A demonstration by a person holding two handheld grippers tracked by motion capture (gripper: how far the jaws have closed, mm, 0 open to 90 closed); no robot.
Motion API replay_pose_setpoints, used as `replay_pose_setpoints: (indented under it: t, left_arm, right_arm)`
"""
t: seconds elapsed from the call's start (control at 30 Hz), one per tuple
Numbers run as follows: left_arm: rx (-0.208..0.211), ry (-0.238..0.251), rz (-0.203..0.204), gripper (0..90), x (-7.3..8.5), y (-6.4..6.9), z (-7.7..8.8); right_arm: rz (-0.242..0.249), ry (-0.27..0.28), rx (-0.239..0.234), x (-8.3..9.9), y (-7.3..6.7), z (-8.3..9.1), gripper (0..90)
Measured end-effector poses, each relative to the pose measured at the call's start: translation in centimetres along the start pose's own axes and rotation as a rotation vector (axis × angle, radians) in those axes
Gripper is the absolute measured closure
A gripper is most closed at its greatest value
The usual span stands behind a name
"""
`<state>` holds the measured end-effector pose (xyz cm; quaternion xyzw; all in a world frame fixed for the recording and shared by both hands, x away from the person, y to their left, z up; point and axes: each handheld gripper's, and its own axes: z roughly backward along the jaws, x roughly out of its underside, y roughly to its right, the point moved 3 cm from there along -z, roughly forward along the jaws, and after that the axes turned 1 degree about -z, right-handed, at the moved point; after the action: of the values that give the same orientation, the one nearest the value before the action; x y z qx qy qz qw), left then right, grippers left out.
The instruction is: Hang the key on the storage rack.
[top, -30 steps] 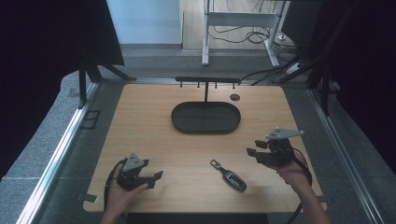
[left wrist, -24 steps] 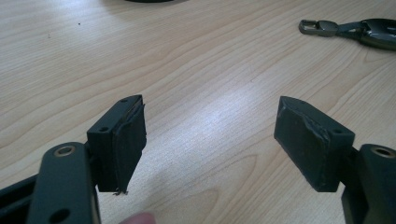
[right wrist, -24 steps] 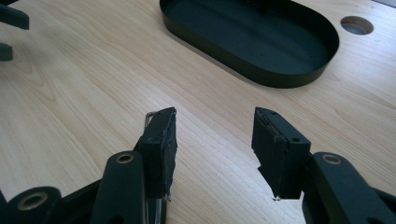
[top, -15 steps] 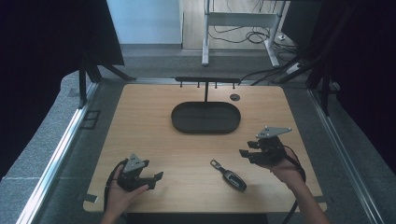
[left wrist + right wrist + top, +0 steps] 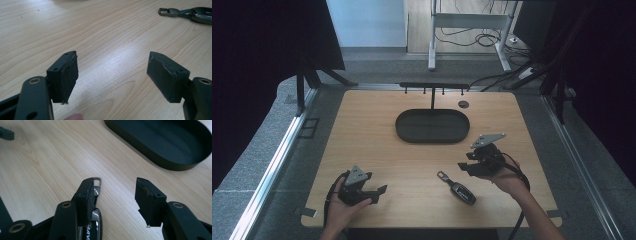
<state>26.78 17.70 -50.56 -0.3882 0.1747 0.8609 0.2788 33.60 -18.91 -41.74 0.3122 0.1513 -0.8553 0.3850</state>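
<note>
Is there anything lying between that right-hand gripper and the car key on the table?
Nothing visible does. The right gripper hangs with open jaws just beside the car key, and only bare wooden table lies between them. The black oval tray sits farther back, out of the way.

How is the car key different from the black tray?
The car key is small and slim; the tray is a big oval. The key is shiny with a metal loop, while the tray is plain matte black. The key lies near the right tool; the tray sits farther back. Both are dark and rest on the wooden table.
</note>
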Motion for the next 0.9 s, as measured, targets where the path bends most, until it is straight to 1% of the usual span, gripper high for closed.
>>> replay_pose_setpoints:
  t: [0.33,0.57,0.77,0.9]
  left_arm:
    - [0.001,-0.010,-0.006,25.5,0.1,0.1,-0.3]
    - [0.004,-0.014,-0.005,25.5,0.1,0.2,-0.3]
    - [0.004,-0.018,-0.007,25.6,0.2,0.2,-0.4]
    - [0.006,-0.019,-0.008,25.5,0.2,0.3,-0.5]
  right_arm:
    - [0.041,-0.055,-0.023,-0.5,-1.0,-1.3,50.3]
    - [0.053,-0.074,-0.037,-1.0,-1.4,-2.0,50.5]
    - [0.063,-0.111,-0.054,-1.0,-1.8,-2.7,50.4]
    - [0.070,-0.136,-0.056,-0.9,-1.9,-3.3,50.4]
